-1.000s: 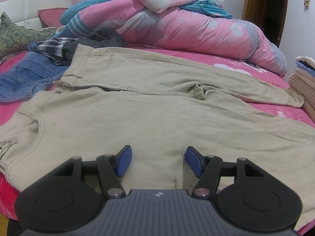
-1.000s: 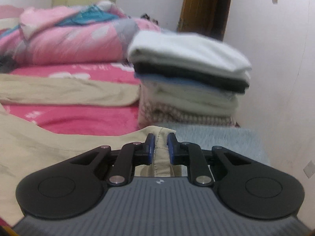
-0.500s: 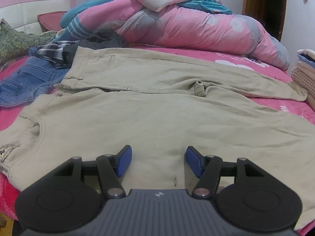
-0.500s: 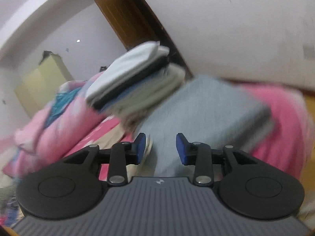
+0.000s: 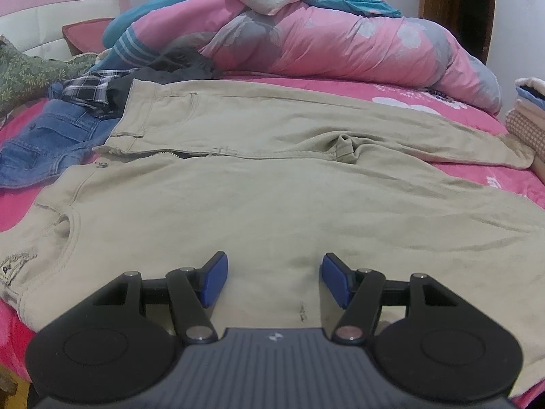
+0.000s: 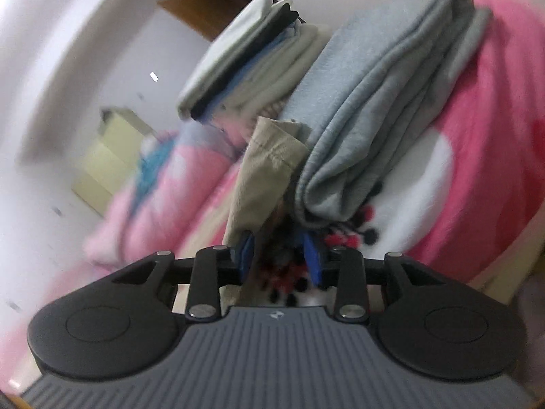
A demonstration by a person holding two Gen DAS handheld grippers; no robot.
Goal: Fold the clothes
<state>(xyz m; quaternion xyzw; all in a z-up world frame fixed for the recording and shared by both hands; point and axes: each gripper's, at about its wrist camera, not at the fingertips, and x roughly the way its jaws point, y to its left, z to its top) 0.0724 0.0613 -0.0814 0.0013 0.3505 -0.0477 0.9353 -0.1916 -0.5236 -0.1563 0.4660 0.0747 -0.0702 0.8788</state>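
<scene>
With the khaki trousers [image 5: 272, 184] spread flat on the bed in front of the pink duvet [image 5: 340, 41], both the left gripper [image 5: 271, 277] and right gripper [image 6: 278, 255] gape empty, so the near hem [image 6: 276, 146] could slump unfolded.

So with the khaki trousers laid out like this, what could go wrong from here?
1. The right gripper is open beside the khaki leg hem, not on it; closing here may miss it or catch the grey folded blanket.
2. The folded stack sits close behind; a swing could topple it.
3. The left gripper hovers open over the khaki trousers, so nothing pins them; pulling the leg might drag them toward the jeans.
</scene>
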